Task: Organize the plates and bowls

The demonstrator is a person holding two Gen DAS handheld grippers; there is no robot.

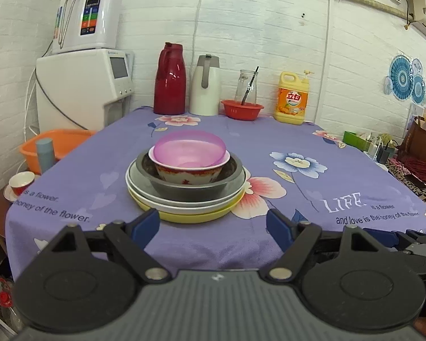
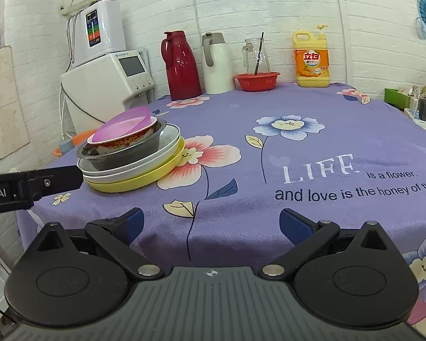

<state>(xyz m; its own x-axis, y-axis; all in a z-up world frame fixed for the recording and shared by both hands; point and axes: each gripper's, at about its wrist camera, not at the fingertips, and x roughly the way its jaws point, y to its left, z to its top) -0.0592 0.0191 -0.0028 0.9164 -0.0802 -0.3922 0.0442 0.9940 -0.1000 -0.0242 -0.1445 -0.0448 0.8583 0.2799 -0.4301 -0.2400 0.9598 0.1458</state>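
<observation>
Left wrist view: the left gripper (image 1: 213,221) hangs spread and empty at the near edge of a table (image 1: 340,170) draped in purple floral cloth, the stack (image 1: 186,187) of plates and nested bowls straight ahead of it. Beyond, along a white brick wall (image 1: 269,42), stand two thermoses, a jar, a red basket (image 1: 242,109) and detergent (image 1: 292,99). The right gripper (image 2: 211,226) is also spread and empty, the stack ahead to its left.

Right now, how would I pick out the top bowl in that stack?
On the purple flowered tablecloth stands one stack of dishes, with yellow and white plates at the bottom. The purple bowl sits tilted on top, inside a red-patterned bowl. It alone is see-through plastic.
</observation>
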